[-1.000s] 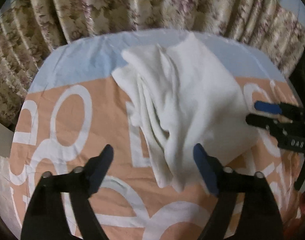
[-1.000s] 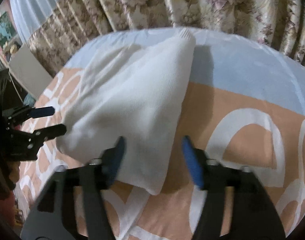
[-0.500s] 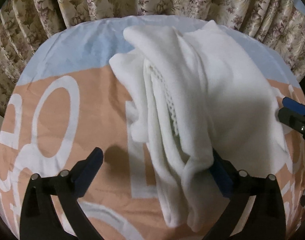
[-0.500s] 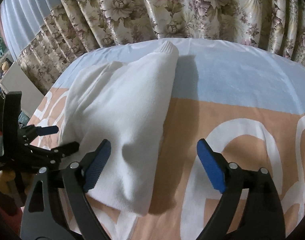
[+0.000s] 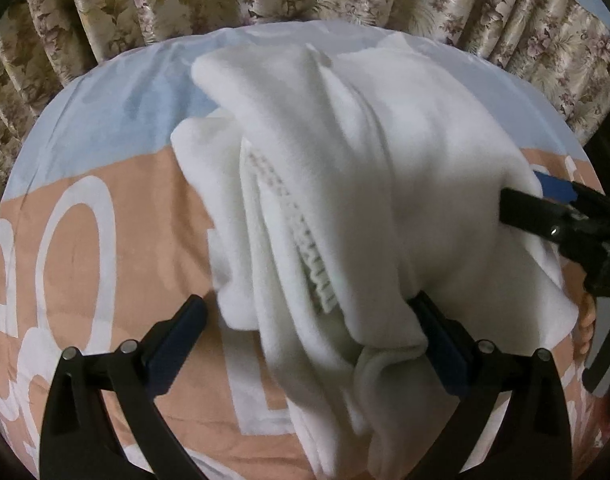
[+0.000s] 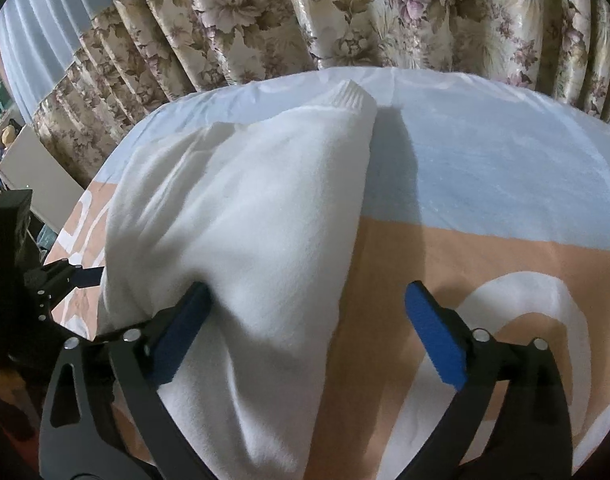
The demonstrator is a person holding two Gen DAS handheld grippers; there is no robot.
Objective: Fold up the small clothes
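Filling more of both views than a second ago, the white fleece garment (image 5: 385, 168) lies bunched at centre, ribbed trim showing. The left gripper (image 5: 313, 344) and right gripper (image 6: 305, 332) have just spread wide, straddling its near edges unpinched, likely readying fresh grasps. The peach-and-blue sheet (image 5: 105, 208) spreads toward nine o'clock; the floral curtain (image 6: 345, 12) hangs at twelve.

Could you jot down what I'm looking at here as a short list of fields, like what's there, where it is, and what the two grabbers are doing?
garment: white fleece top, bunched, partly folded
surface: bedcover, peach and pale blue with white shapes
backdrop: flowered curtain
left gripper: open wide, jaws astride the garment's near end
right gripper: open, one finger pushed into the cloth, the other over bare cover
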